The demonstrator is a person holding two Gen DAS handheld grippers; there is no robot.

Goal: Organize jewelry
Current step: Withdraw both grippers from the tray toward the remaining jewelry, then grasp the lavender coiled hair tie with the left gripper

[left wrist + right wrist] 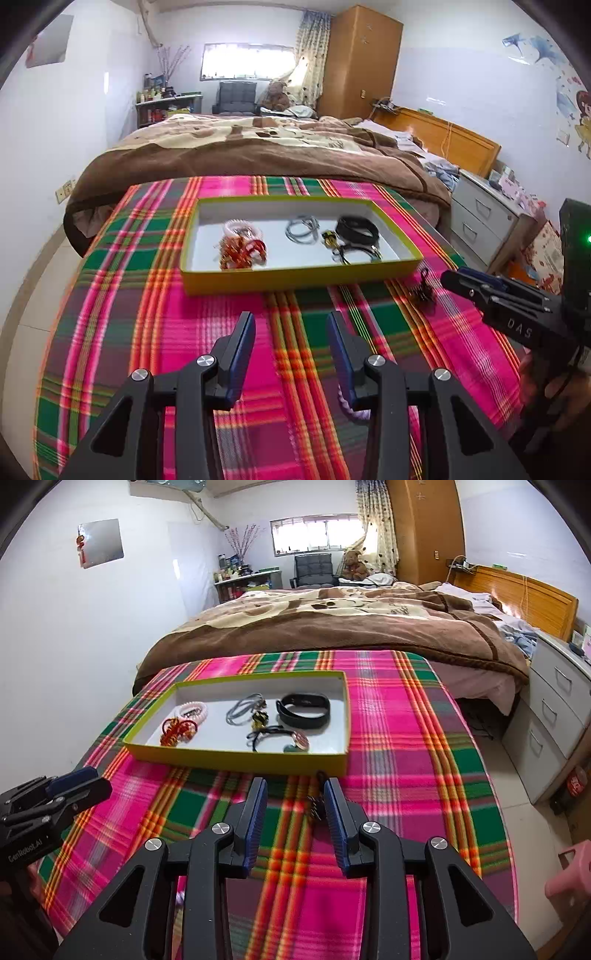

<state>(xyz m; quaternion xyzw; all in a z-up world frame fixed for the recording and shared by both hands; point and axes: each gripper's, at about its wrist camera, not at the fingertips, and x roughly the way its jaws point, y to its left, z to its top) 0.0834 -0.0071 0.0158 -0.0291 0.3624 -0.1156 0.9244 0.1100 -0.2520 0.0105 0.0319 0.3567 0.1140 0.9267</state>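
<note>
Right wrist view: right gripper [295, 794] was half open and empty, dark trinket [317, 805] at 12 o'clock between its fingertips, outside the tray [236, 758]. Best to straddle the trinket, then close. Left gripper [291, 328] was open, holding nothing.

The pink-and-green plaid cloth [406, 746] lay bare along the table's right edge and near edge. The shallow yellow-rimmed cardboard tray [236, 760] blocked the middle toward the far edge. A small dark metal trinket [424, 291] lay just off the tray's near right corner.
</note>
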